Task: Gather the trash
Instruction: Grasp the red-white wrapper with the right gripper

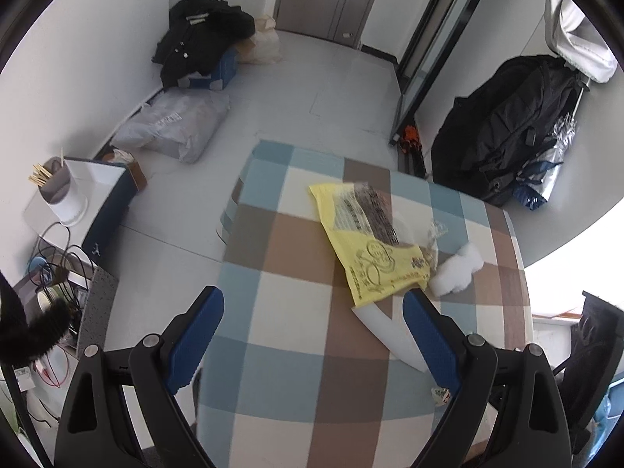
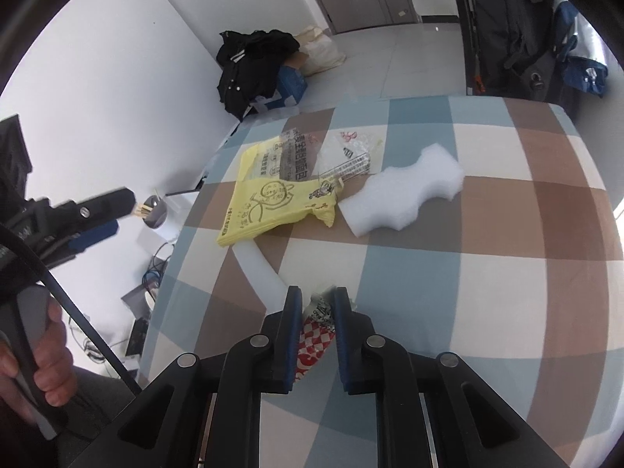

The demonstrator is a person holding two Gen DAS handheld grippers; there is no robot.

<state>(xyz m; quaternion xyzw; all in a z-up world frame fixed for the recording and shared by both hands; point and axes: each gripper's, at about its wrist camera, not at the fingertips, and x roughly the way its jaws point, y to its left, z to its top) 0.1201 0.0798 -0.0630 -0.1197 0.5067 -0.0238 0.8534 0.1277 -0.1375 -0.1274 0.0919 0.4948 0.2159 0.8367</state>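
Note:
In the right wrist view my right gripper [image 2: 318,297] is shut on a crumpled red-and-white checked wrapper [image 2: 315,341], just above the checked tablecloth [image 2: 468,273]. Farther back on the cloth lie a yellow plastic bag [image 2: 273,202], a clear printed wrapper [image 2: 345,152], a white foam piece [image 2: 405,195] and a white strip [image 2: 259,269]. My left gripper [image 1: 314,292] stands open over the near left part of the table, with nothing between its fingers. The yellow bag [image 1: 370,249] and the foam piece [image 1: 456,269] lie ahead of it to the right. The white strip [image 1: 386,331] runs under its right finger [image 1: 429,335].
A person's hand [image 2: 46,351] grips the left gripper's handle. On the floor left of the table are a white cup of sticks [image 1: 62,191] on a box, cables [image 1: 58,265], a grey parcel [image 1: 175,124] and black clothes [image 1: 202,39]. A black backpack [image 1: 507,124] leans at the right.

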